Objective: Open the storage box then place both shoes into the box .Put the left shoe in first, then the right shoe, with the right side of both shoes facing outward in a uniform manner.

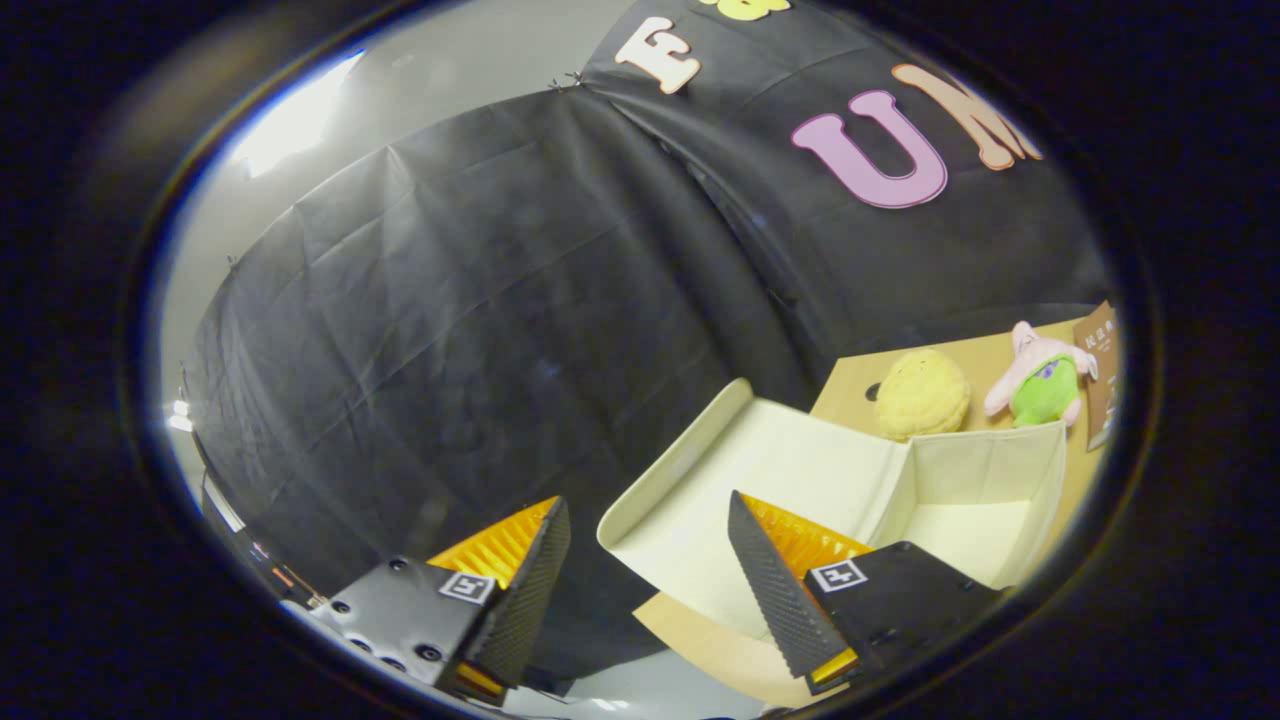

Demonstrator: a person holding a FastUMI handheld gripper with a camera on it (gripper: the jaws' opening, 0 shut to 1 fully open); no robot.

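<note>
A cream storage box (960, 470) stands open on the tan table (850, 385), its lid (720, 490) swung back and lying flat toward the black cloth wall. The box's inside looks bare from here. My gripper (640, 580) is open, held tilted above the table's edge, with nothing between its fingers. The right finger (775, 590) hangs over the lid's near part; the left finger (530, 590) is out past the table, in front of the cloth.
Beyond the box sit a yellow plush toy (922, 393) and a pink and green plush toy (1042, 377). A brown card (1100, 375) stands at the far right. The black cloth wall (480, 330) rises close behind the table.
</note>
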